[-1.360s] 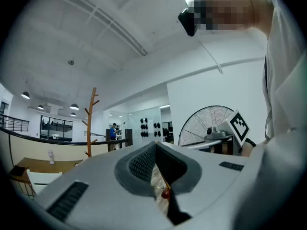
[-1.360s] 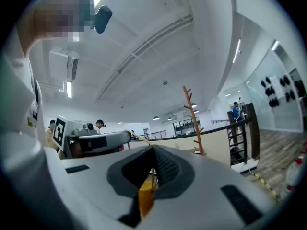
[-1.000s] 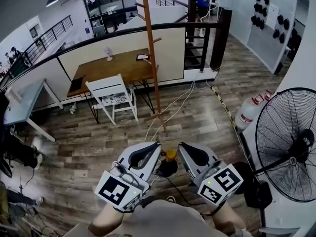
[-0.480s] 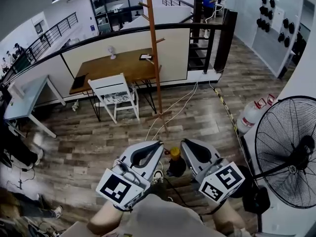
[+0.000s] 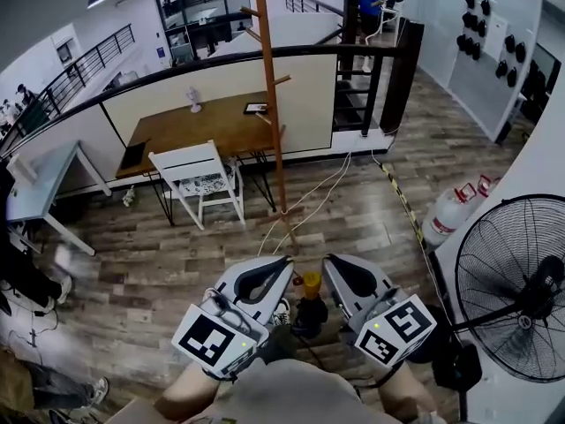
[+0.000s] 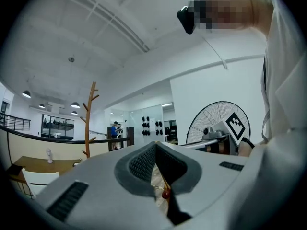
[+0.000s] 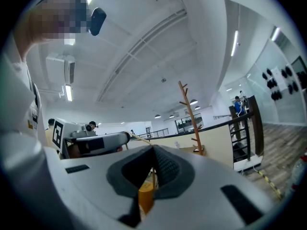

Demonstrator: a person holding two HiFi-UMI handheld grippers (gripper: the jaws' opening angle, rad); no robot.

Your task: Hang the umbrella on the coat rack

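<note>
A black folded umbrella (image 5: 305,311) with a yellow cap (image 5: 310,280) hangs between my two grippers, low in the head view. My left gripper (image 5: 284,261) is shut on a thin cord with a red bead (image 6: 165,193). The right gripper (image 5: 327,260) is shut on a thin cord too, and the yellow cap (image 7: 145,195) shows just below its jaws. The brown coat rack (image 5: 272,104) stands on the floor ahead, well apart from both grippers. It also appears far off as the coat rack (image 6: 88,123) in the left gripper view and the coat rack (image 7: 190,114) in the right gripper view.
A white chair (image 5: 199,170) and a wooden table (image 5: 207,122) stand left of the rack's foot. Cables (image 5: 311,193) trail over the floor by its base. At the right stand a large black fan (image 5: 512,285) and a water bottle (image 5: 448,210). A railing (image 5: 177,67) runs behind.
The head view has swayed a little. Both grippers have stayed shut with the umbrella hanging between them, in nearly the same place.
</note>
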